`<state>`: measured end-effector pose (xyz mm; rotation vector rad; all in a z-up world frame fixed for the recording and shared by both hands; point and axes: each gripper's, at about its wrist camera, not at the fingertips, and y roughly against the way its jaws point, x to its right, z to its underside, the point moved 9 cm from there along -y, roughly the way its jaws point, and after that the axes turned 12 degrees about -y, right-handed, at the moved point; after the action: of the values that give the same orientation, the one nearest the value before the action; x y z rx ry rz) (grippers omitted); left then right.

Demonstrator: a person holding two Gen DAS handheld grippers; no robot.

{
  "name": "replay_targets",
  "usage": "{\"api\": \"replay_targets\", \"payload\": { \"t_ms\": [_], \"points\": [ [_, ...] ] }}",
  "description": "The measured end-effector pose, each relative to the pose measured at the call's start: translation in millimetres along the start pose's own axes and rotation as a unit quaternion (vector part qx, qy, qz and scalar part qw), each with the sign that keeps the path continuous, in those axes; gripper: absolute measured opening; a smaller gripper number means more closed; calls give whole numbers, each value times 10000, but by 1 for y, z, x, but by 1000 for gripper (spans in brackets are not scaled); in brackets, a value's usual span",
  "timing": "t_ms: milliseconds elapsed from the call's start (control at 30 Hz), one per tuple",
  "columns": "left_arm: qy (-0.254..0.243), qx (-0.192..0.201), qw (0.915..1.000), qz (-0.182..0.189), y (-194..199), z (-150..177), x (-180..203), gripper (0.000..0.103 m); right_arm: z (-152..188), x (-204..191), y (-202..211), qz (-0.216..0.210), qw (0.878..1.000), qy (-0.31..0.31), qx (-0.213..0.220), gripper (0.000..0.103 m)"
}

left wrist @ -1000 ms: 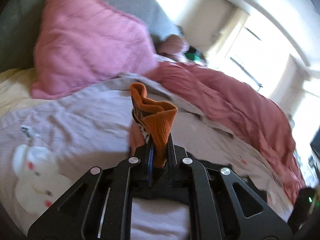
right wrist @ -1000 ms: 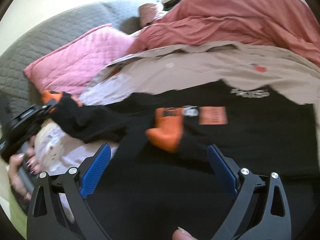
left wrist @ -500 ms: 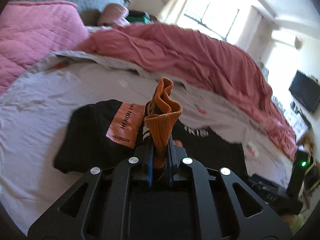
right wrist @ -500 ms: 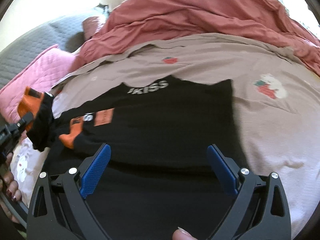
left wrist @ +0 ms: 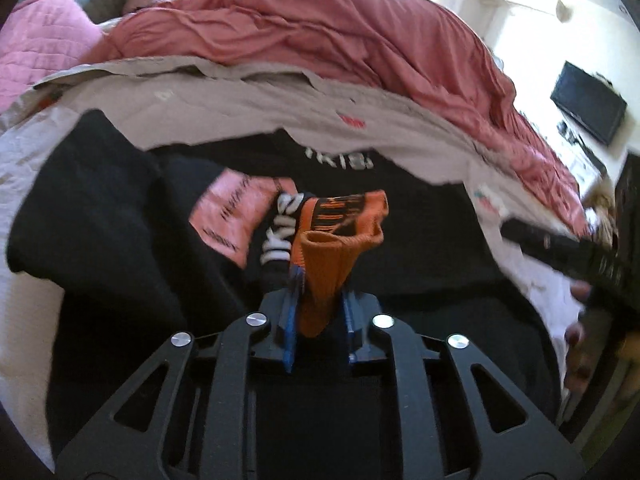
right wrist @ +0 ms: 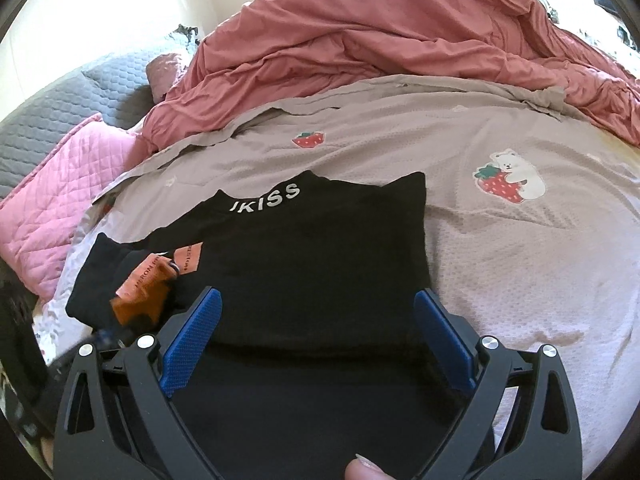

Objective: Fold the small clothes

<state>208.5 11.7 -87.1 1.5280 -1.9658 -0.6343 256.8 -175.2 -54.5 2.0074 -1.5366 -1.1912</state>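
A black top (right wrist: 320,248) with white lettering at its collar lies flat on the bed. Its sleeve ends in an orange ribbed cuff (left wrist: 332,268), which stands between the blue pads of my left gripper (left wrist: 320,320) above the top's chest. The jaws are opening, and dark gaps show beside the lower cuff. A pink-orange label (left wrist: 232,212) lies just left of it. In the right wrist view the same cuff (right wrist: 140,300) sits at the top's left side. My right gripper (right wrist: 316,336) hangs wide open over the lower part of the top, with nothing between its fingers.
A lilac sheet (right wrist: 520,248) with strawberry prints covers the bed. A bunched red duvet (right wrist: 380,40) lies behind the top, with a pink quilted pillow (right wrist: 60,208) at the left. A person's hand (left wrist: 576,344) and a dark tool body (left wrist: 580,256) show at the right.
The left gripper carried the orange cuff from the pillow side over onto the black top, and its pads now stand a little wider. The right gripper swung right, then settled over the top.
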Motion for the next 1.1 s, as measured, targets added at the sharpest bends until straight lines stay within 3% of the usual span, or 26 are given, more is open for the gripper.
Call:
{"api": "replay_targets", "payload": {
  "t_ms": [333,367,533,700,833,867,933,1000,1067,1100],
  "points": [
    [262,116,9986,434,16,10,-2,27,24,-49,-26,-595,9959,-40,-673,96],
    [294,145,9985,435,19,9,-3,33,28,-53,-29,-650,9951,-26,-748,96],
    [507,339,9976,342,34,7,-20,39,44,-73,-44,-763,9916,54,-1041,96],
    [664,795,9942,-294,60,-5,-54,40,54,-82,-60,-651,9910,212,-1148,96],
    [624,1066,9891,-802,75,-14,-73,43,62,-93,-69,-630,9903,479,-1138,81],
    [659,1109,9882,-826,77,-15,-76,44,64,-98,-71,-653,9899,540,-1139,78],
    [765,1183,9863,-858,81,-16,-83,44,66,-104,-74,-683,9896,645,-1087,61],
    [836,1207,9849,-914,83,-15,-88,45,66,-108,-77,-716,9896,683,-1047,59],
    [933,1217,9834,-969,85,-14,-95,54,64,-110,-80,-823,9898,534,-1030,47],
    [978,1221,9827,-997,85,-13,-98,54,63,-112,-81,-860,9897,491,-1030,35]
  ]
}}
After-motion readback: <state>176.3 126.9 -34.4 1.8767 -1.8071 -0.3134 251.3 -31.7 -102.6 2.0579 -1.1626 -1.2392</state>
